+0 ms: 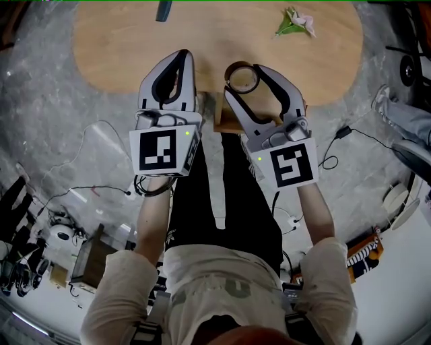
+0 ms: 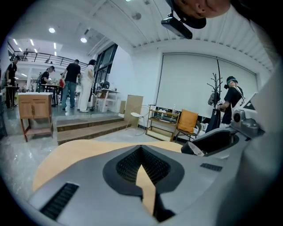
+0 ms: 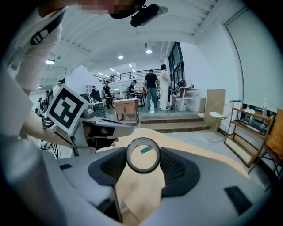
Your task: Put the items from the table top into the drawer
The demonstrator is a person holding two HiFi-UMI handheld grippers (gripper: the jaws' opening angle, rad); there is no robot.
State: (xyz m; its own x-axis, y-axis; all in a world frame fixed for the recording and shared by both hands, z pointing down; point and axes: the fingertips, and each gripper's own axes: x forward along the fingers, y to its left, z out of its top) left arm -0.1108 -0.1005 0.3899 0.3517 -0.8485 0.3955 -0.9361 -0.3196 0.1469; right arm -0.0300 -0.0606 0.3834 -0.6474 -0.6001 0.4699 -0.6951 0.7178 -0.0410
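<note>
My right gripper (image 1: 244, 71) is shut on a roll of tape (image 1: 229, 81), held upright over the near edge of the wooden table (image 1: 121, 47). In the right gripper view the roll (image 3: 129, 156) sits between the pads at the tips. My left gripper (image 1: 175, 64) hovers beside it at the left with its jaws shut and nothing in them; its tips meet (image 2: 141, 152). A small wooden drawer (image 1: 219, 120) sticks out under the table edge between the two grippers. A dark teal item (image 1: 163, 10) and a sprig of flowers (image 1: 296, 23) lie at the table's far side.
Cables (image 1: 94, 189) and boxes (image 1: 91, 259) lie on the grey floor around my legs. A person's foot (image 1: 387, 101) shows at the right. Beyond the table there are steps (image 2: 88, 128), a wooden cabinet (image 2: 35, 110), a shelf with an orange chair (image 2: 185, 121) and several people.
</note>
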